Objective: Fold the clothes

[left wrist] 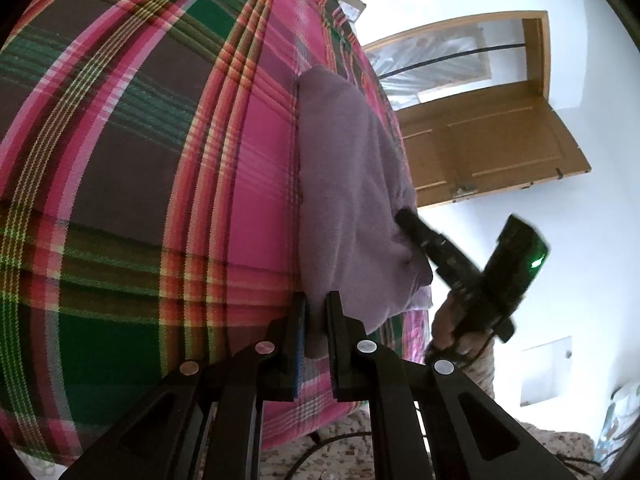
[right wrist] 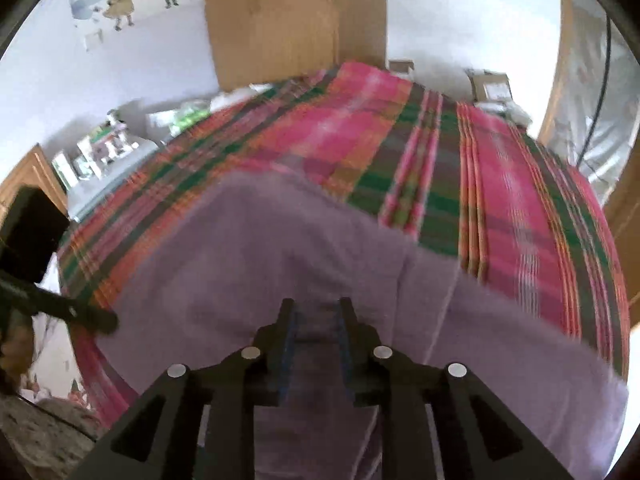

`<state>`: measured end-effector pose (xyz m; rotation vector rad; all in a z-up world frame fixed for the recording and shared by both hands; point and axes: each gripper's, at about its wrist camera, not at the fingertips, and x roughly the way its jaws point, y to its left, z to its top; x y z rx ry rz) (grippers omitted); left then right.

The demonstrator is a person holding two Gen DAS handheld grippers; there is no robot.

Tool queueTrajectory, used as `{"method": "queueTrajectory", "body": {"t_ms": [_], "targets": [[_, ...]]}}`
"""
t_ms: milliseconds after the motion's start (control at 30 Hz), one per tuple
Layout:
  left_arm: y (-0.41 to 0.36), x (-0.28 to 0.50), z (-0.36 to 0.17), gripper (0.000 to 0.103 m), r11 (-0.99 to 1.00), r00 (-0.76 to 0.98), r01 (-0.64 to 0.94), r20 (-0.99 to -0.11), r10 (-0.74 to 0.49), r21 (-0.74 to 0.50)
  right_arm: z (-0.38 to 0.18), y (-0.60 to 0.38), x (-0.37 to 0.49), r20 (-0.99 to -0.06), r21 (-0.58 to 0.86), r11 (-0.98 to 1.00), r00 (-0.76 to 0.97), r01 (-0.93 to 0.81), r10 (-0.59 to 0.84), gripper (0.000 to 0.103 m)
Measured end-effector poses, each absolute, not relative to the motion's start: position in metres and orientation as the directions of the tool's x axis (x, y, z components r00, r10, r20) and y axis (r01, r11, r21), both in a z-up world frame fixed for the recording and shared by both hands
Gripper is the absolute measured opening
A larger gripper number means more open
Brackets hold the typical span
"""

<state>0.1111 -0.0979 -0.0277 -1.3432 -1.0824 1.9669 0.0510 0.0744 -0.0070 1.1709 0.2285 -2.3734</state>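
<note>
Garment: a lilac fleece garment (right wrist: 304,248) lies on the bed's plaid cover (left wrist: 132,168), near the bed's front edge; the right wrist view is motion-blurred, so its kind cannot be told.
Landmark: all places below are given from the garment.
Left gripper (left wrist: 316,320): at one end of the garment, its fingers (left wrist: 298,332) drawn close with a fold of the lilac cloth pinched between them.
Right gripper (right wrist: 316,320): at the garment's near edge, its fingers (right wrist: 286,336) narrowed around a raised ridge of the fleece; in the left wrist view its tip presses into the cloth's bunched side.
Hand (left wrist: 444,328): wraps the right gripper's handle, off the bed beside the garment.
Garment edges: the far edge runs straight along the pink stripe of the cover; the near side is bunched and lifted where the two grippers hold it; one corner hangs just over the bed's edge.
Open room: beyond the garment the plaid cover is broad and flat up to the far side.
Far border: small boxes and packets (right wrist: 108,148) line the bed's far edge, well apart from the garment.
Surroundings: a wooden door (left wrist: 492,140) stands open beyond the bed; speckled floor (left wrist: 340,452) below its edge.
</note>
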Motion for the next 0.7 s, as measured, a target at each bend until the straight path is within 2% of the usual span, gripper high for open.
{"method": "queueTrajectory", "body": {"t_ms": [100,233,267,367,500,600,700], "targets": [[-0.098,0.110,-0.027,0.010,-0.551,-0.373,0.023,-0.519,0.769,-0.834,-0.011,0.081,0.051,-0.771,0.133,-0.881,-0.512,0.453,-0.380,0.021],[-0.095,0.109,-0.026,0.010,-0.560,-0.375,0.032,-0.529,0.761,-0.828,0.009,0.090,0.069,-0.722,0.107,-0.901,-0.590,0.421,-0.362,0.022],[-0.095,0.108,-0.026,0.013,-0.561,-0.375,0.034,-0.531,0.760,-0.827,0.010,0.092,0.075,-0.712,0.111,-0.900,-0.598,0.422,-0.368,0.024],[-0.092,0.108,-0.025,0.013,-0.575,-0.371,0.030,-0.543,0.753,-0.818,-0.007,0.095,0.078,-0.742,0.092,-0.913,-0.584,0.398,-0.329,0.024],[-0.091,0.106,-0.023,0.014,-0.590,-0.368,0.037,-0.560,0.743,-0.807,-0.003,0.096,0.085,-0.718,0.084,-0.917,-0.614,0.390,-0.327,0.025],[-0.089,0.106,-0.022,0.014,-0.596,-0.370,0.041,-0.567,0.736,-0.802,0.005,0.091,0.093,-0.692,0.063,-0.912,-0.640,0.405,-0.333,0.030],[-0.088,0.106,-0.021,0.014,-0.598,-0.372,0.043,-0.568,0.734,-0.800,-0.006,0.083,0.099,-0.712,0.085,-0.898,-0.604,0.431,-0.357,0.031]]}}
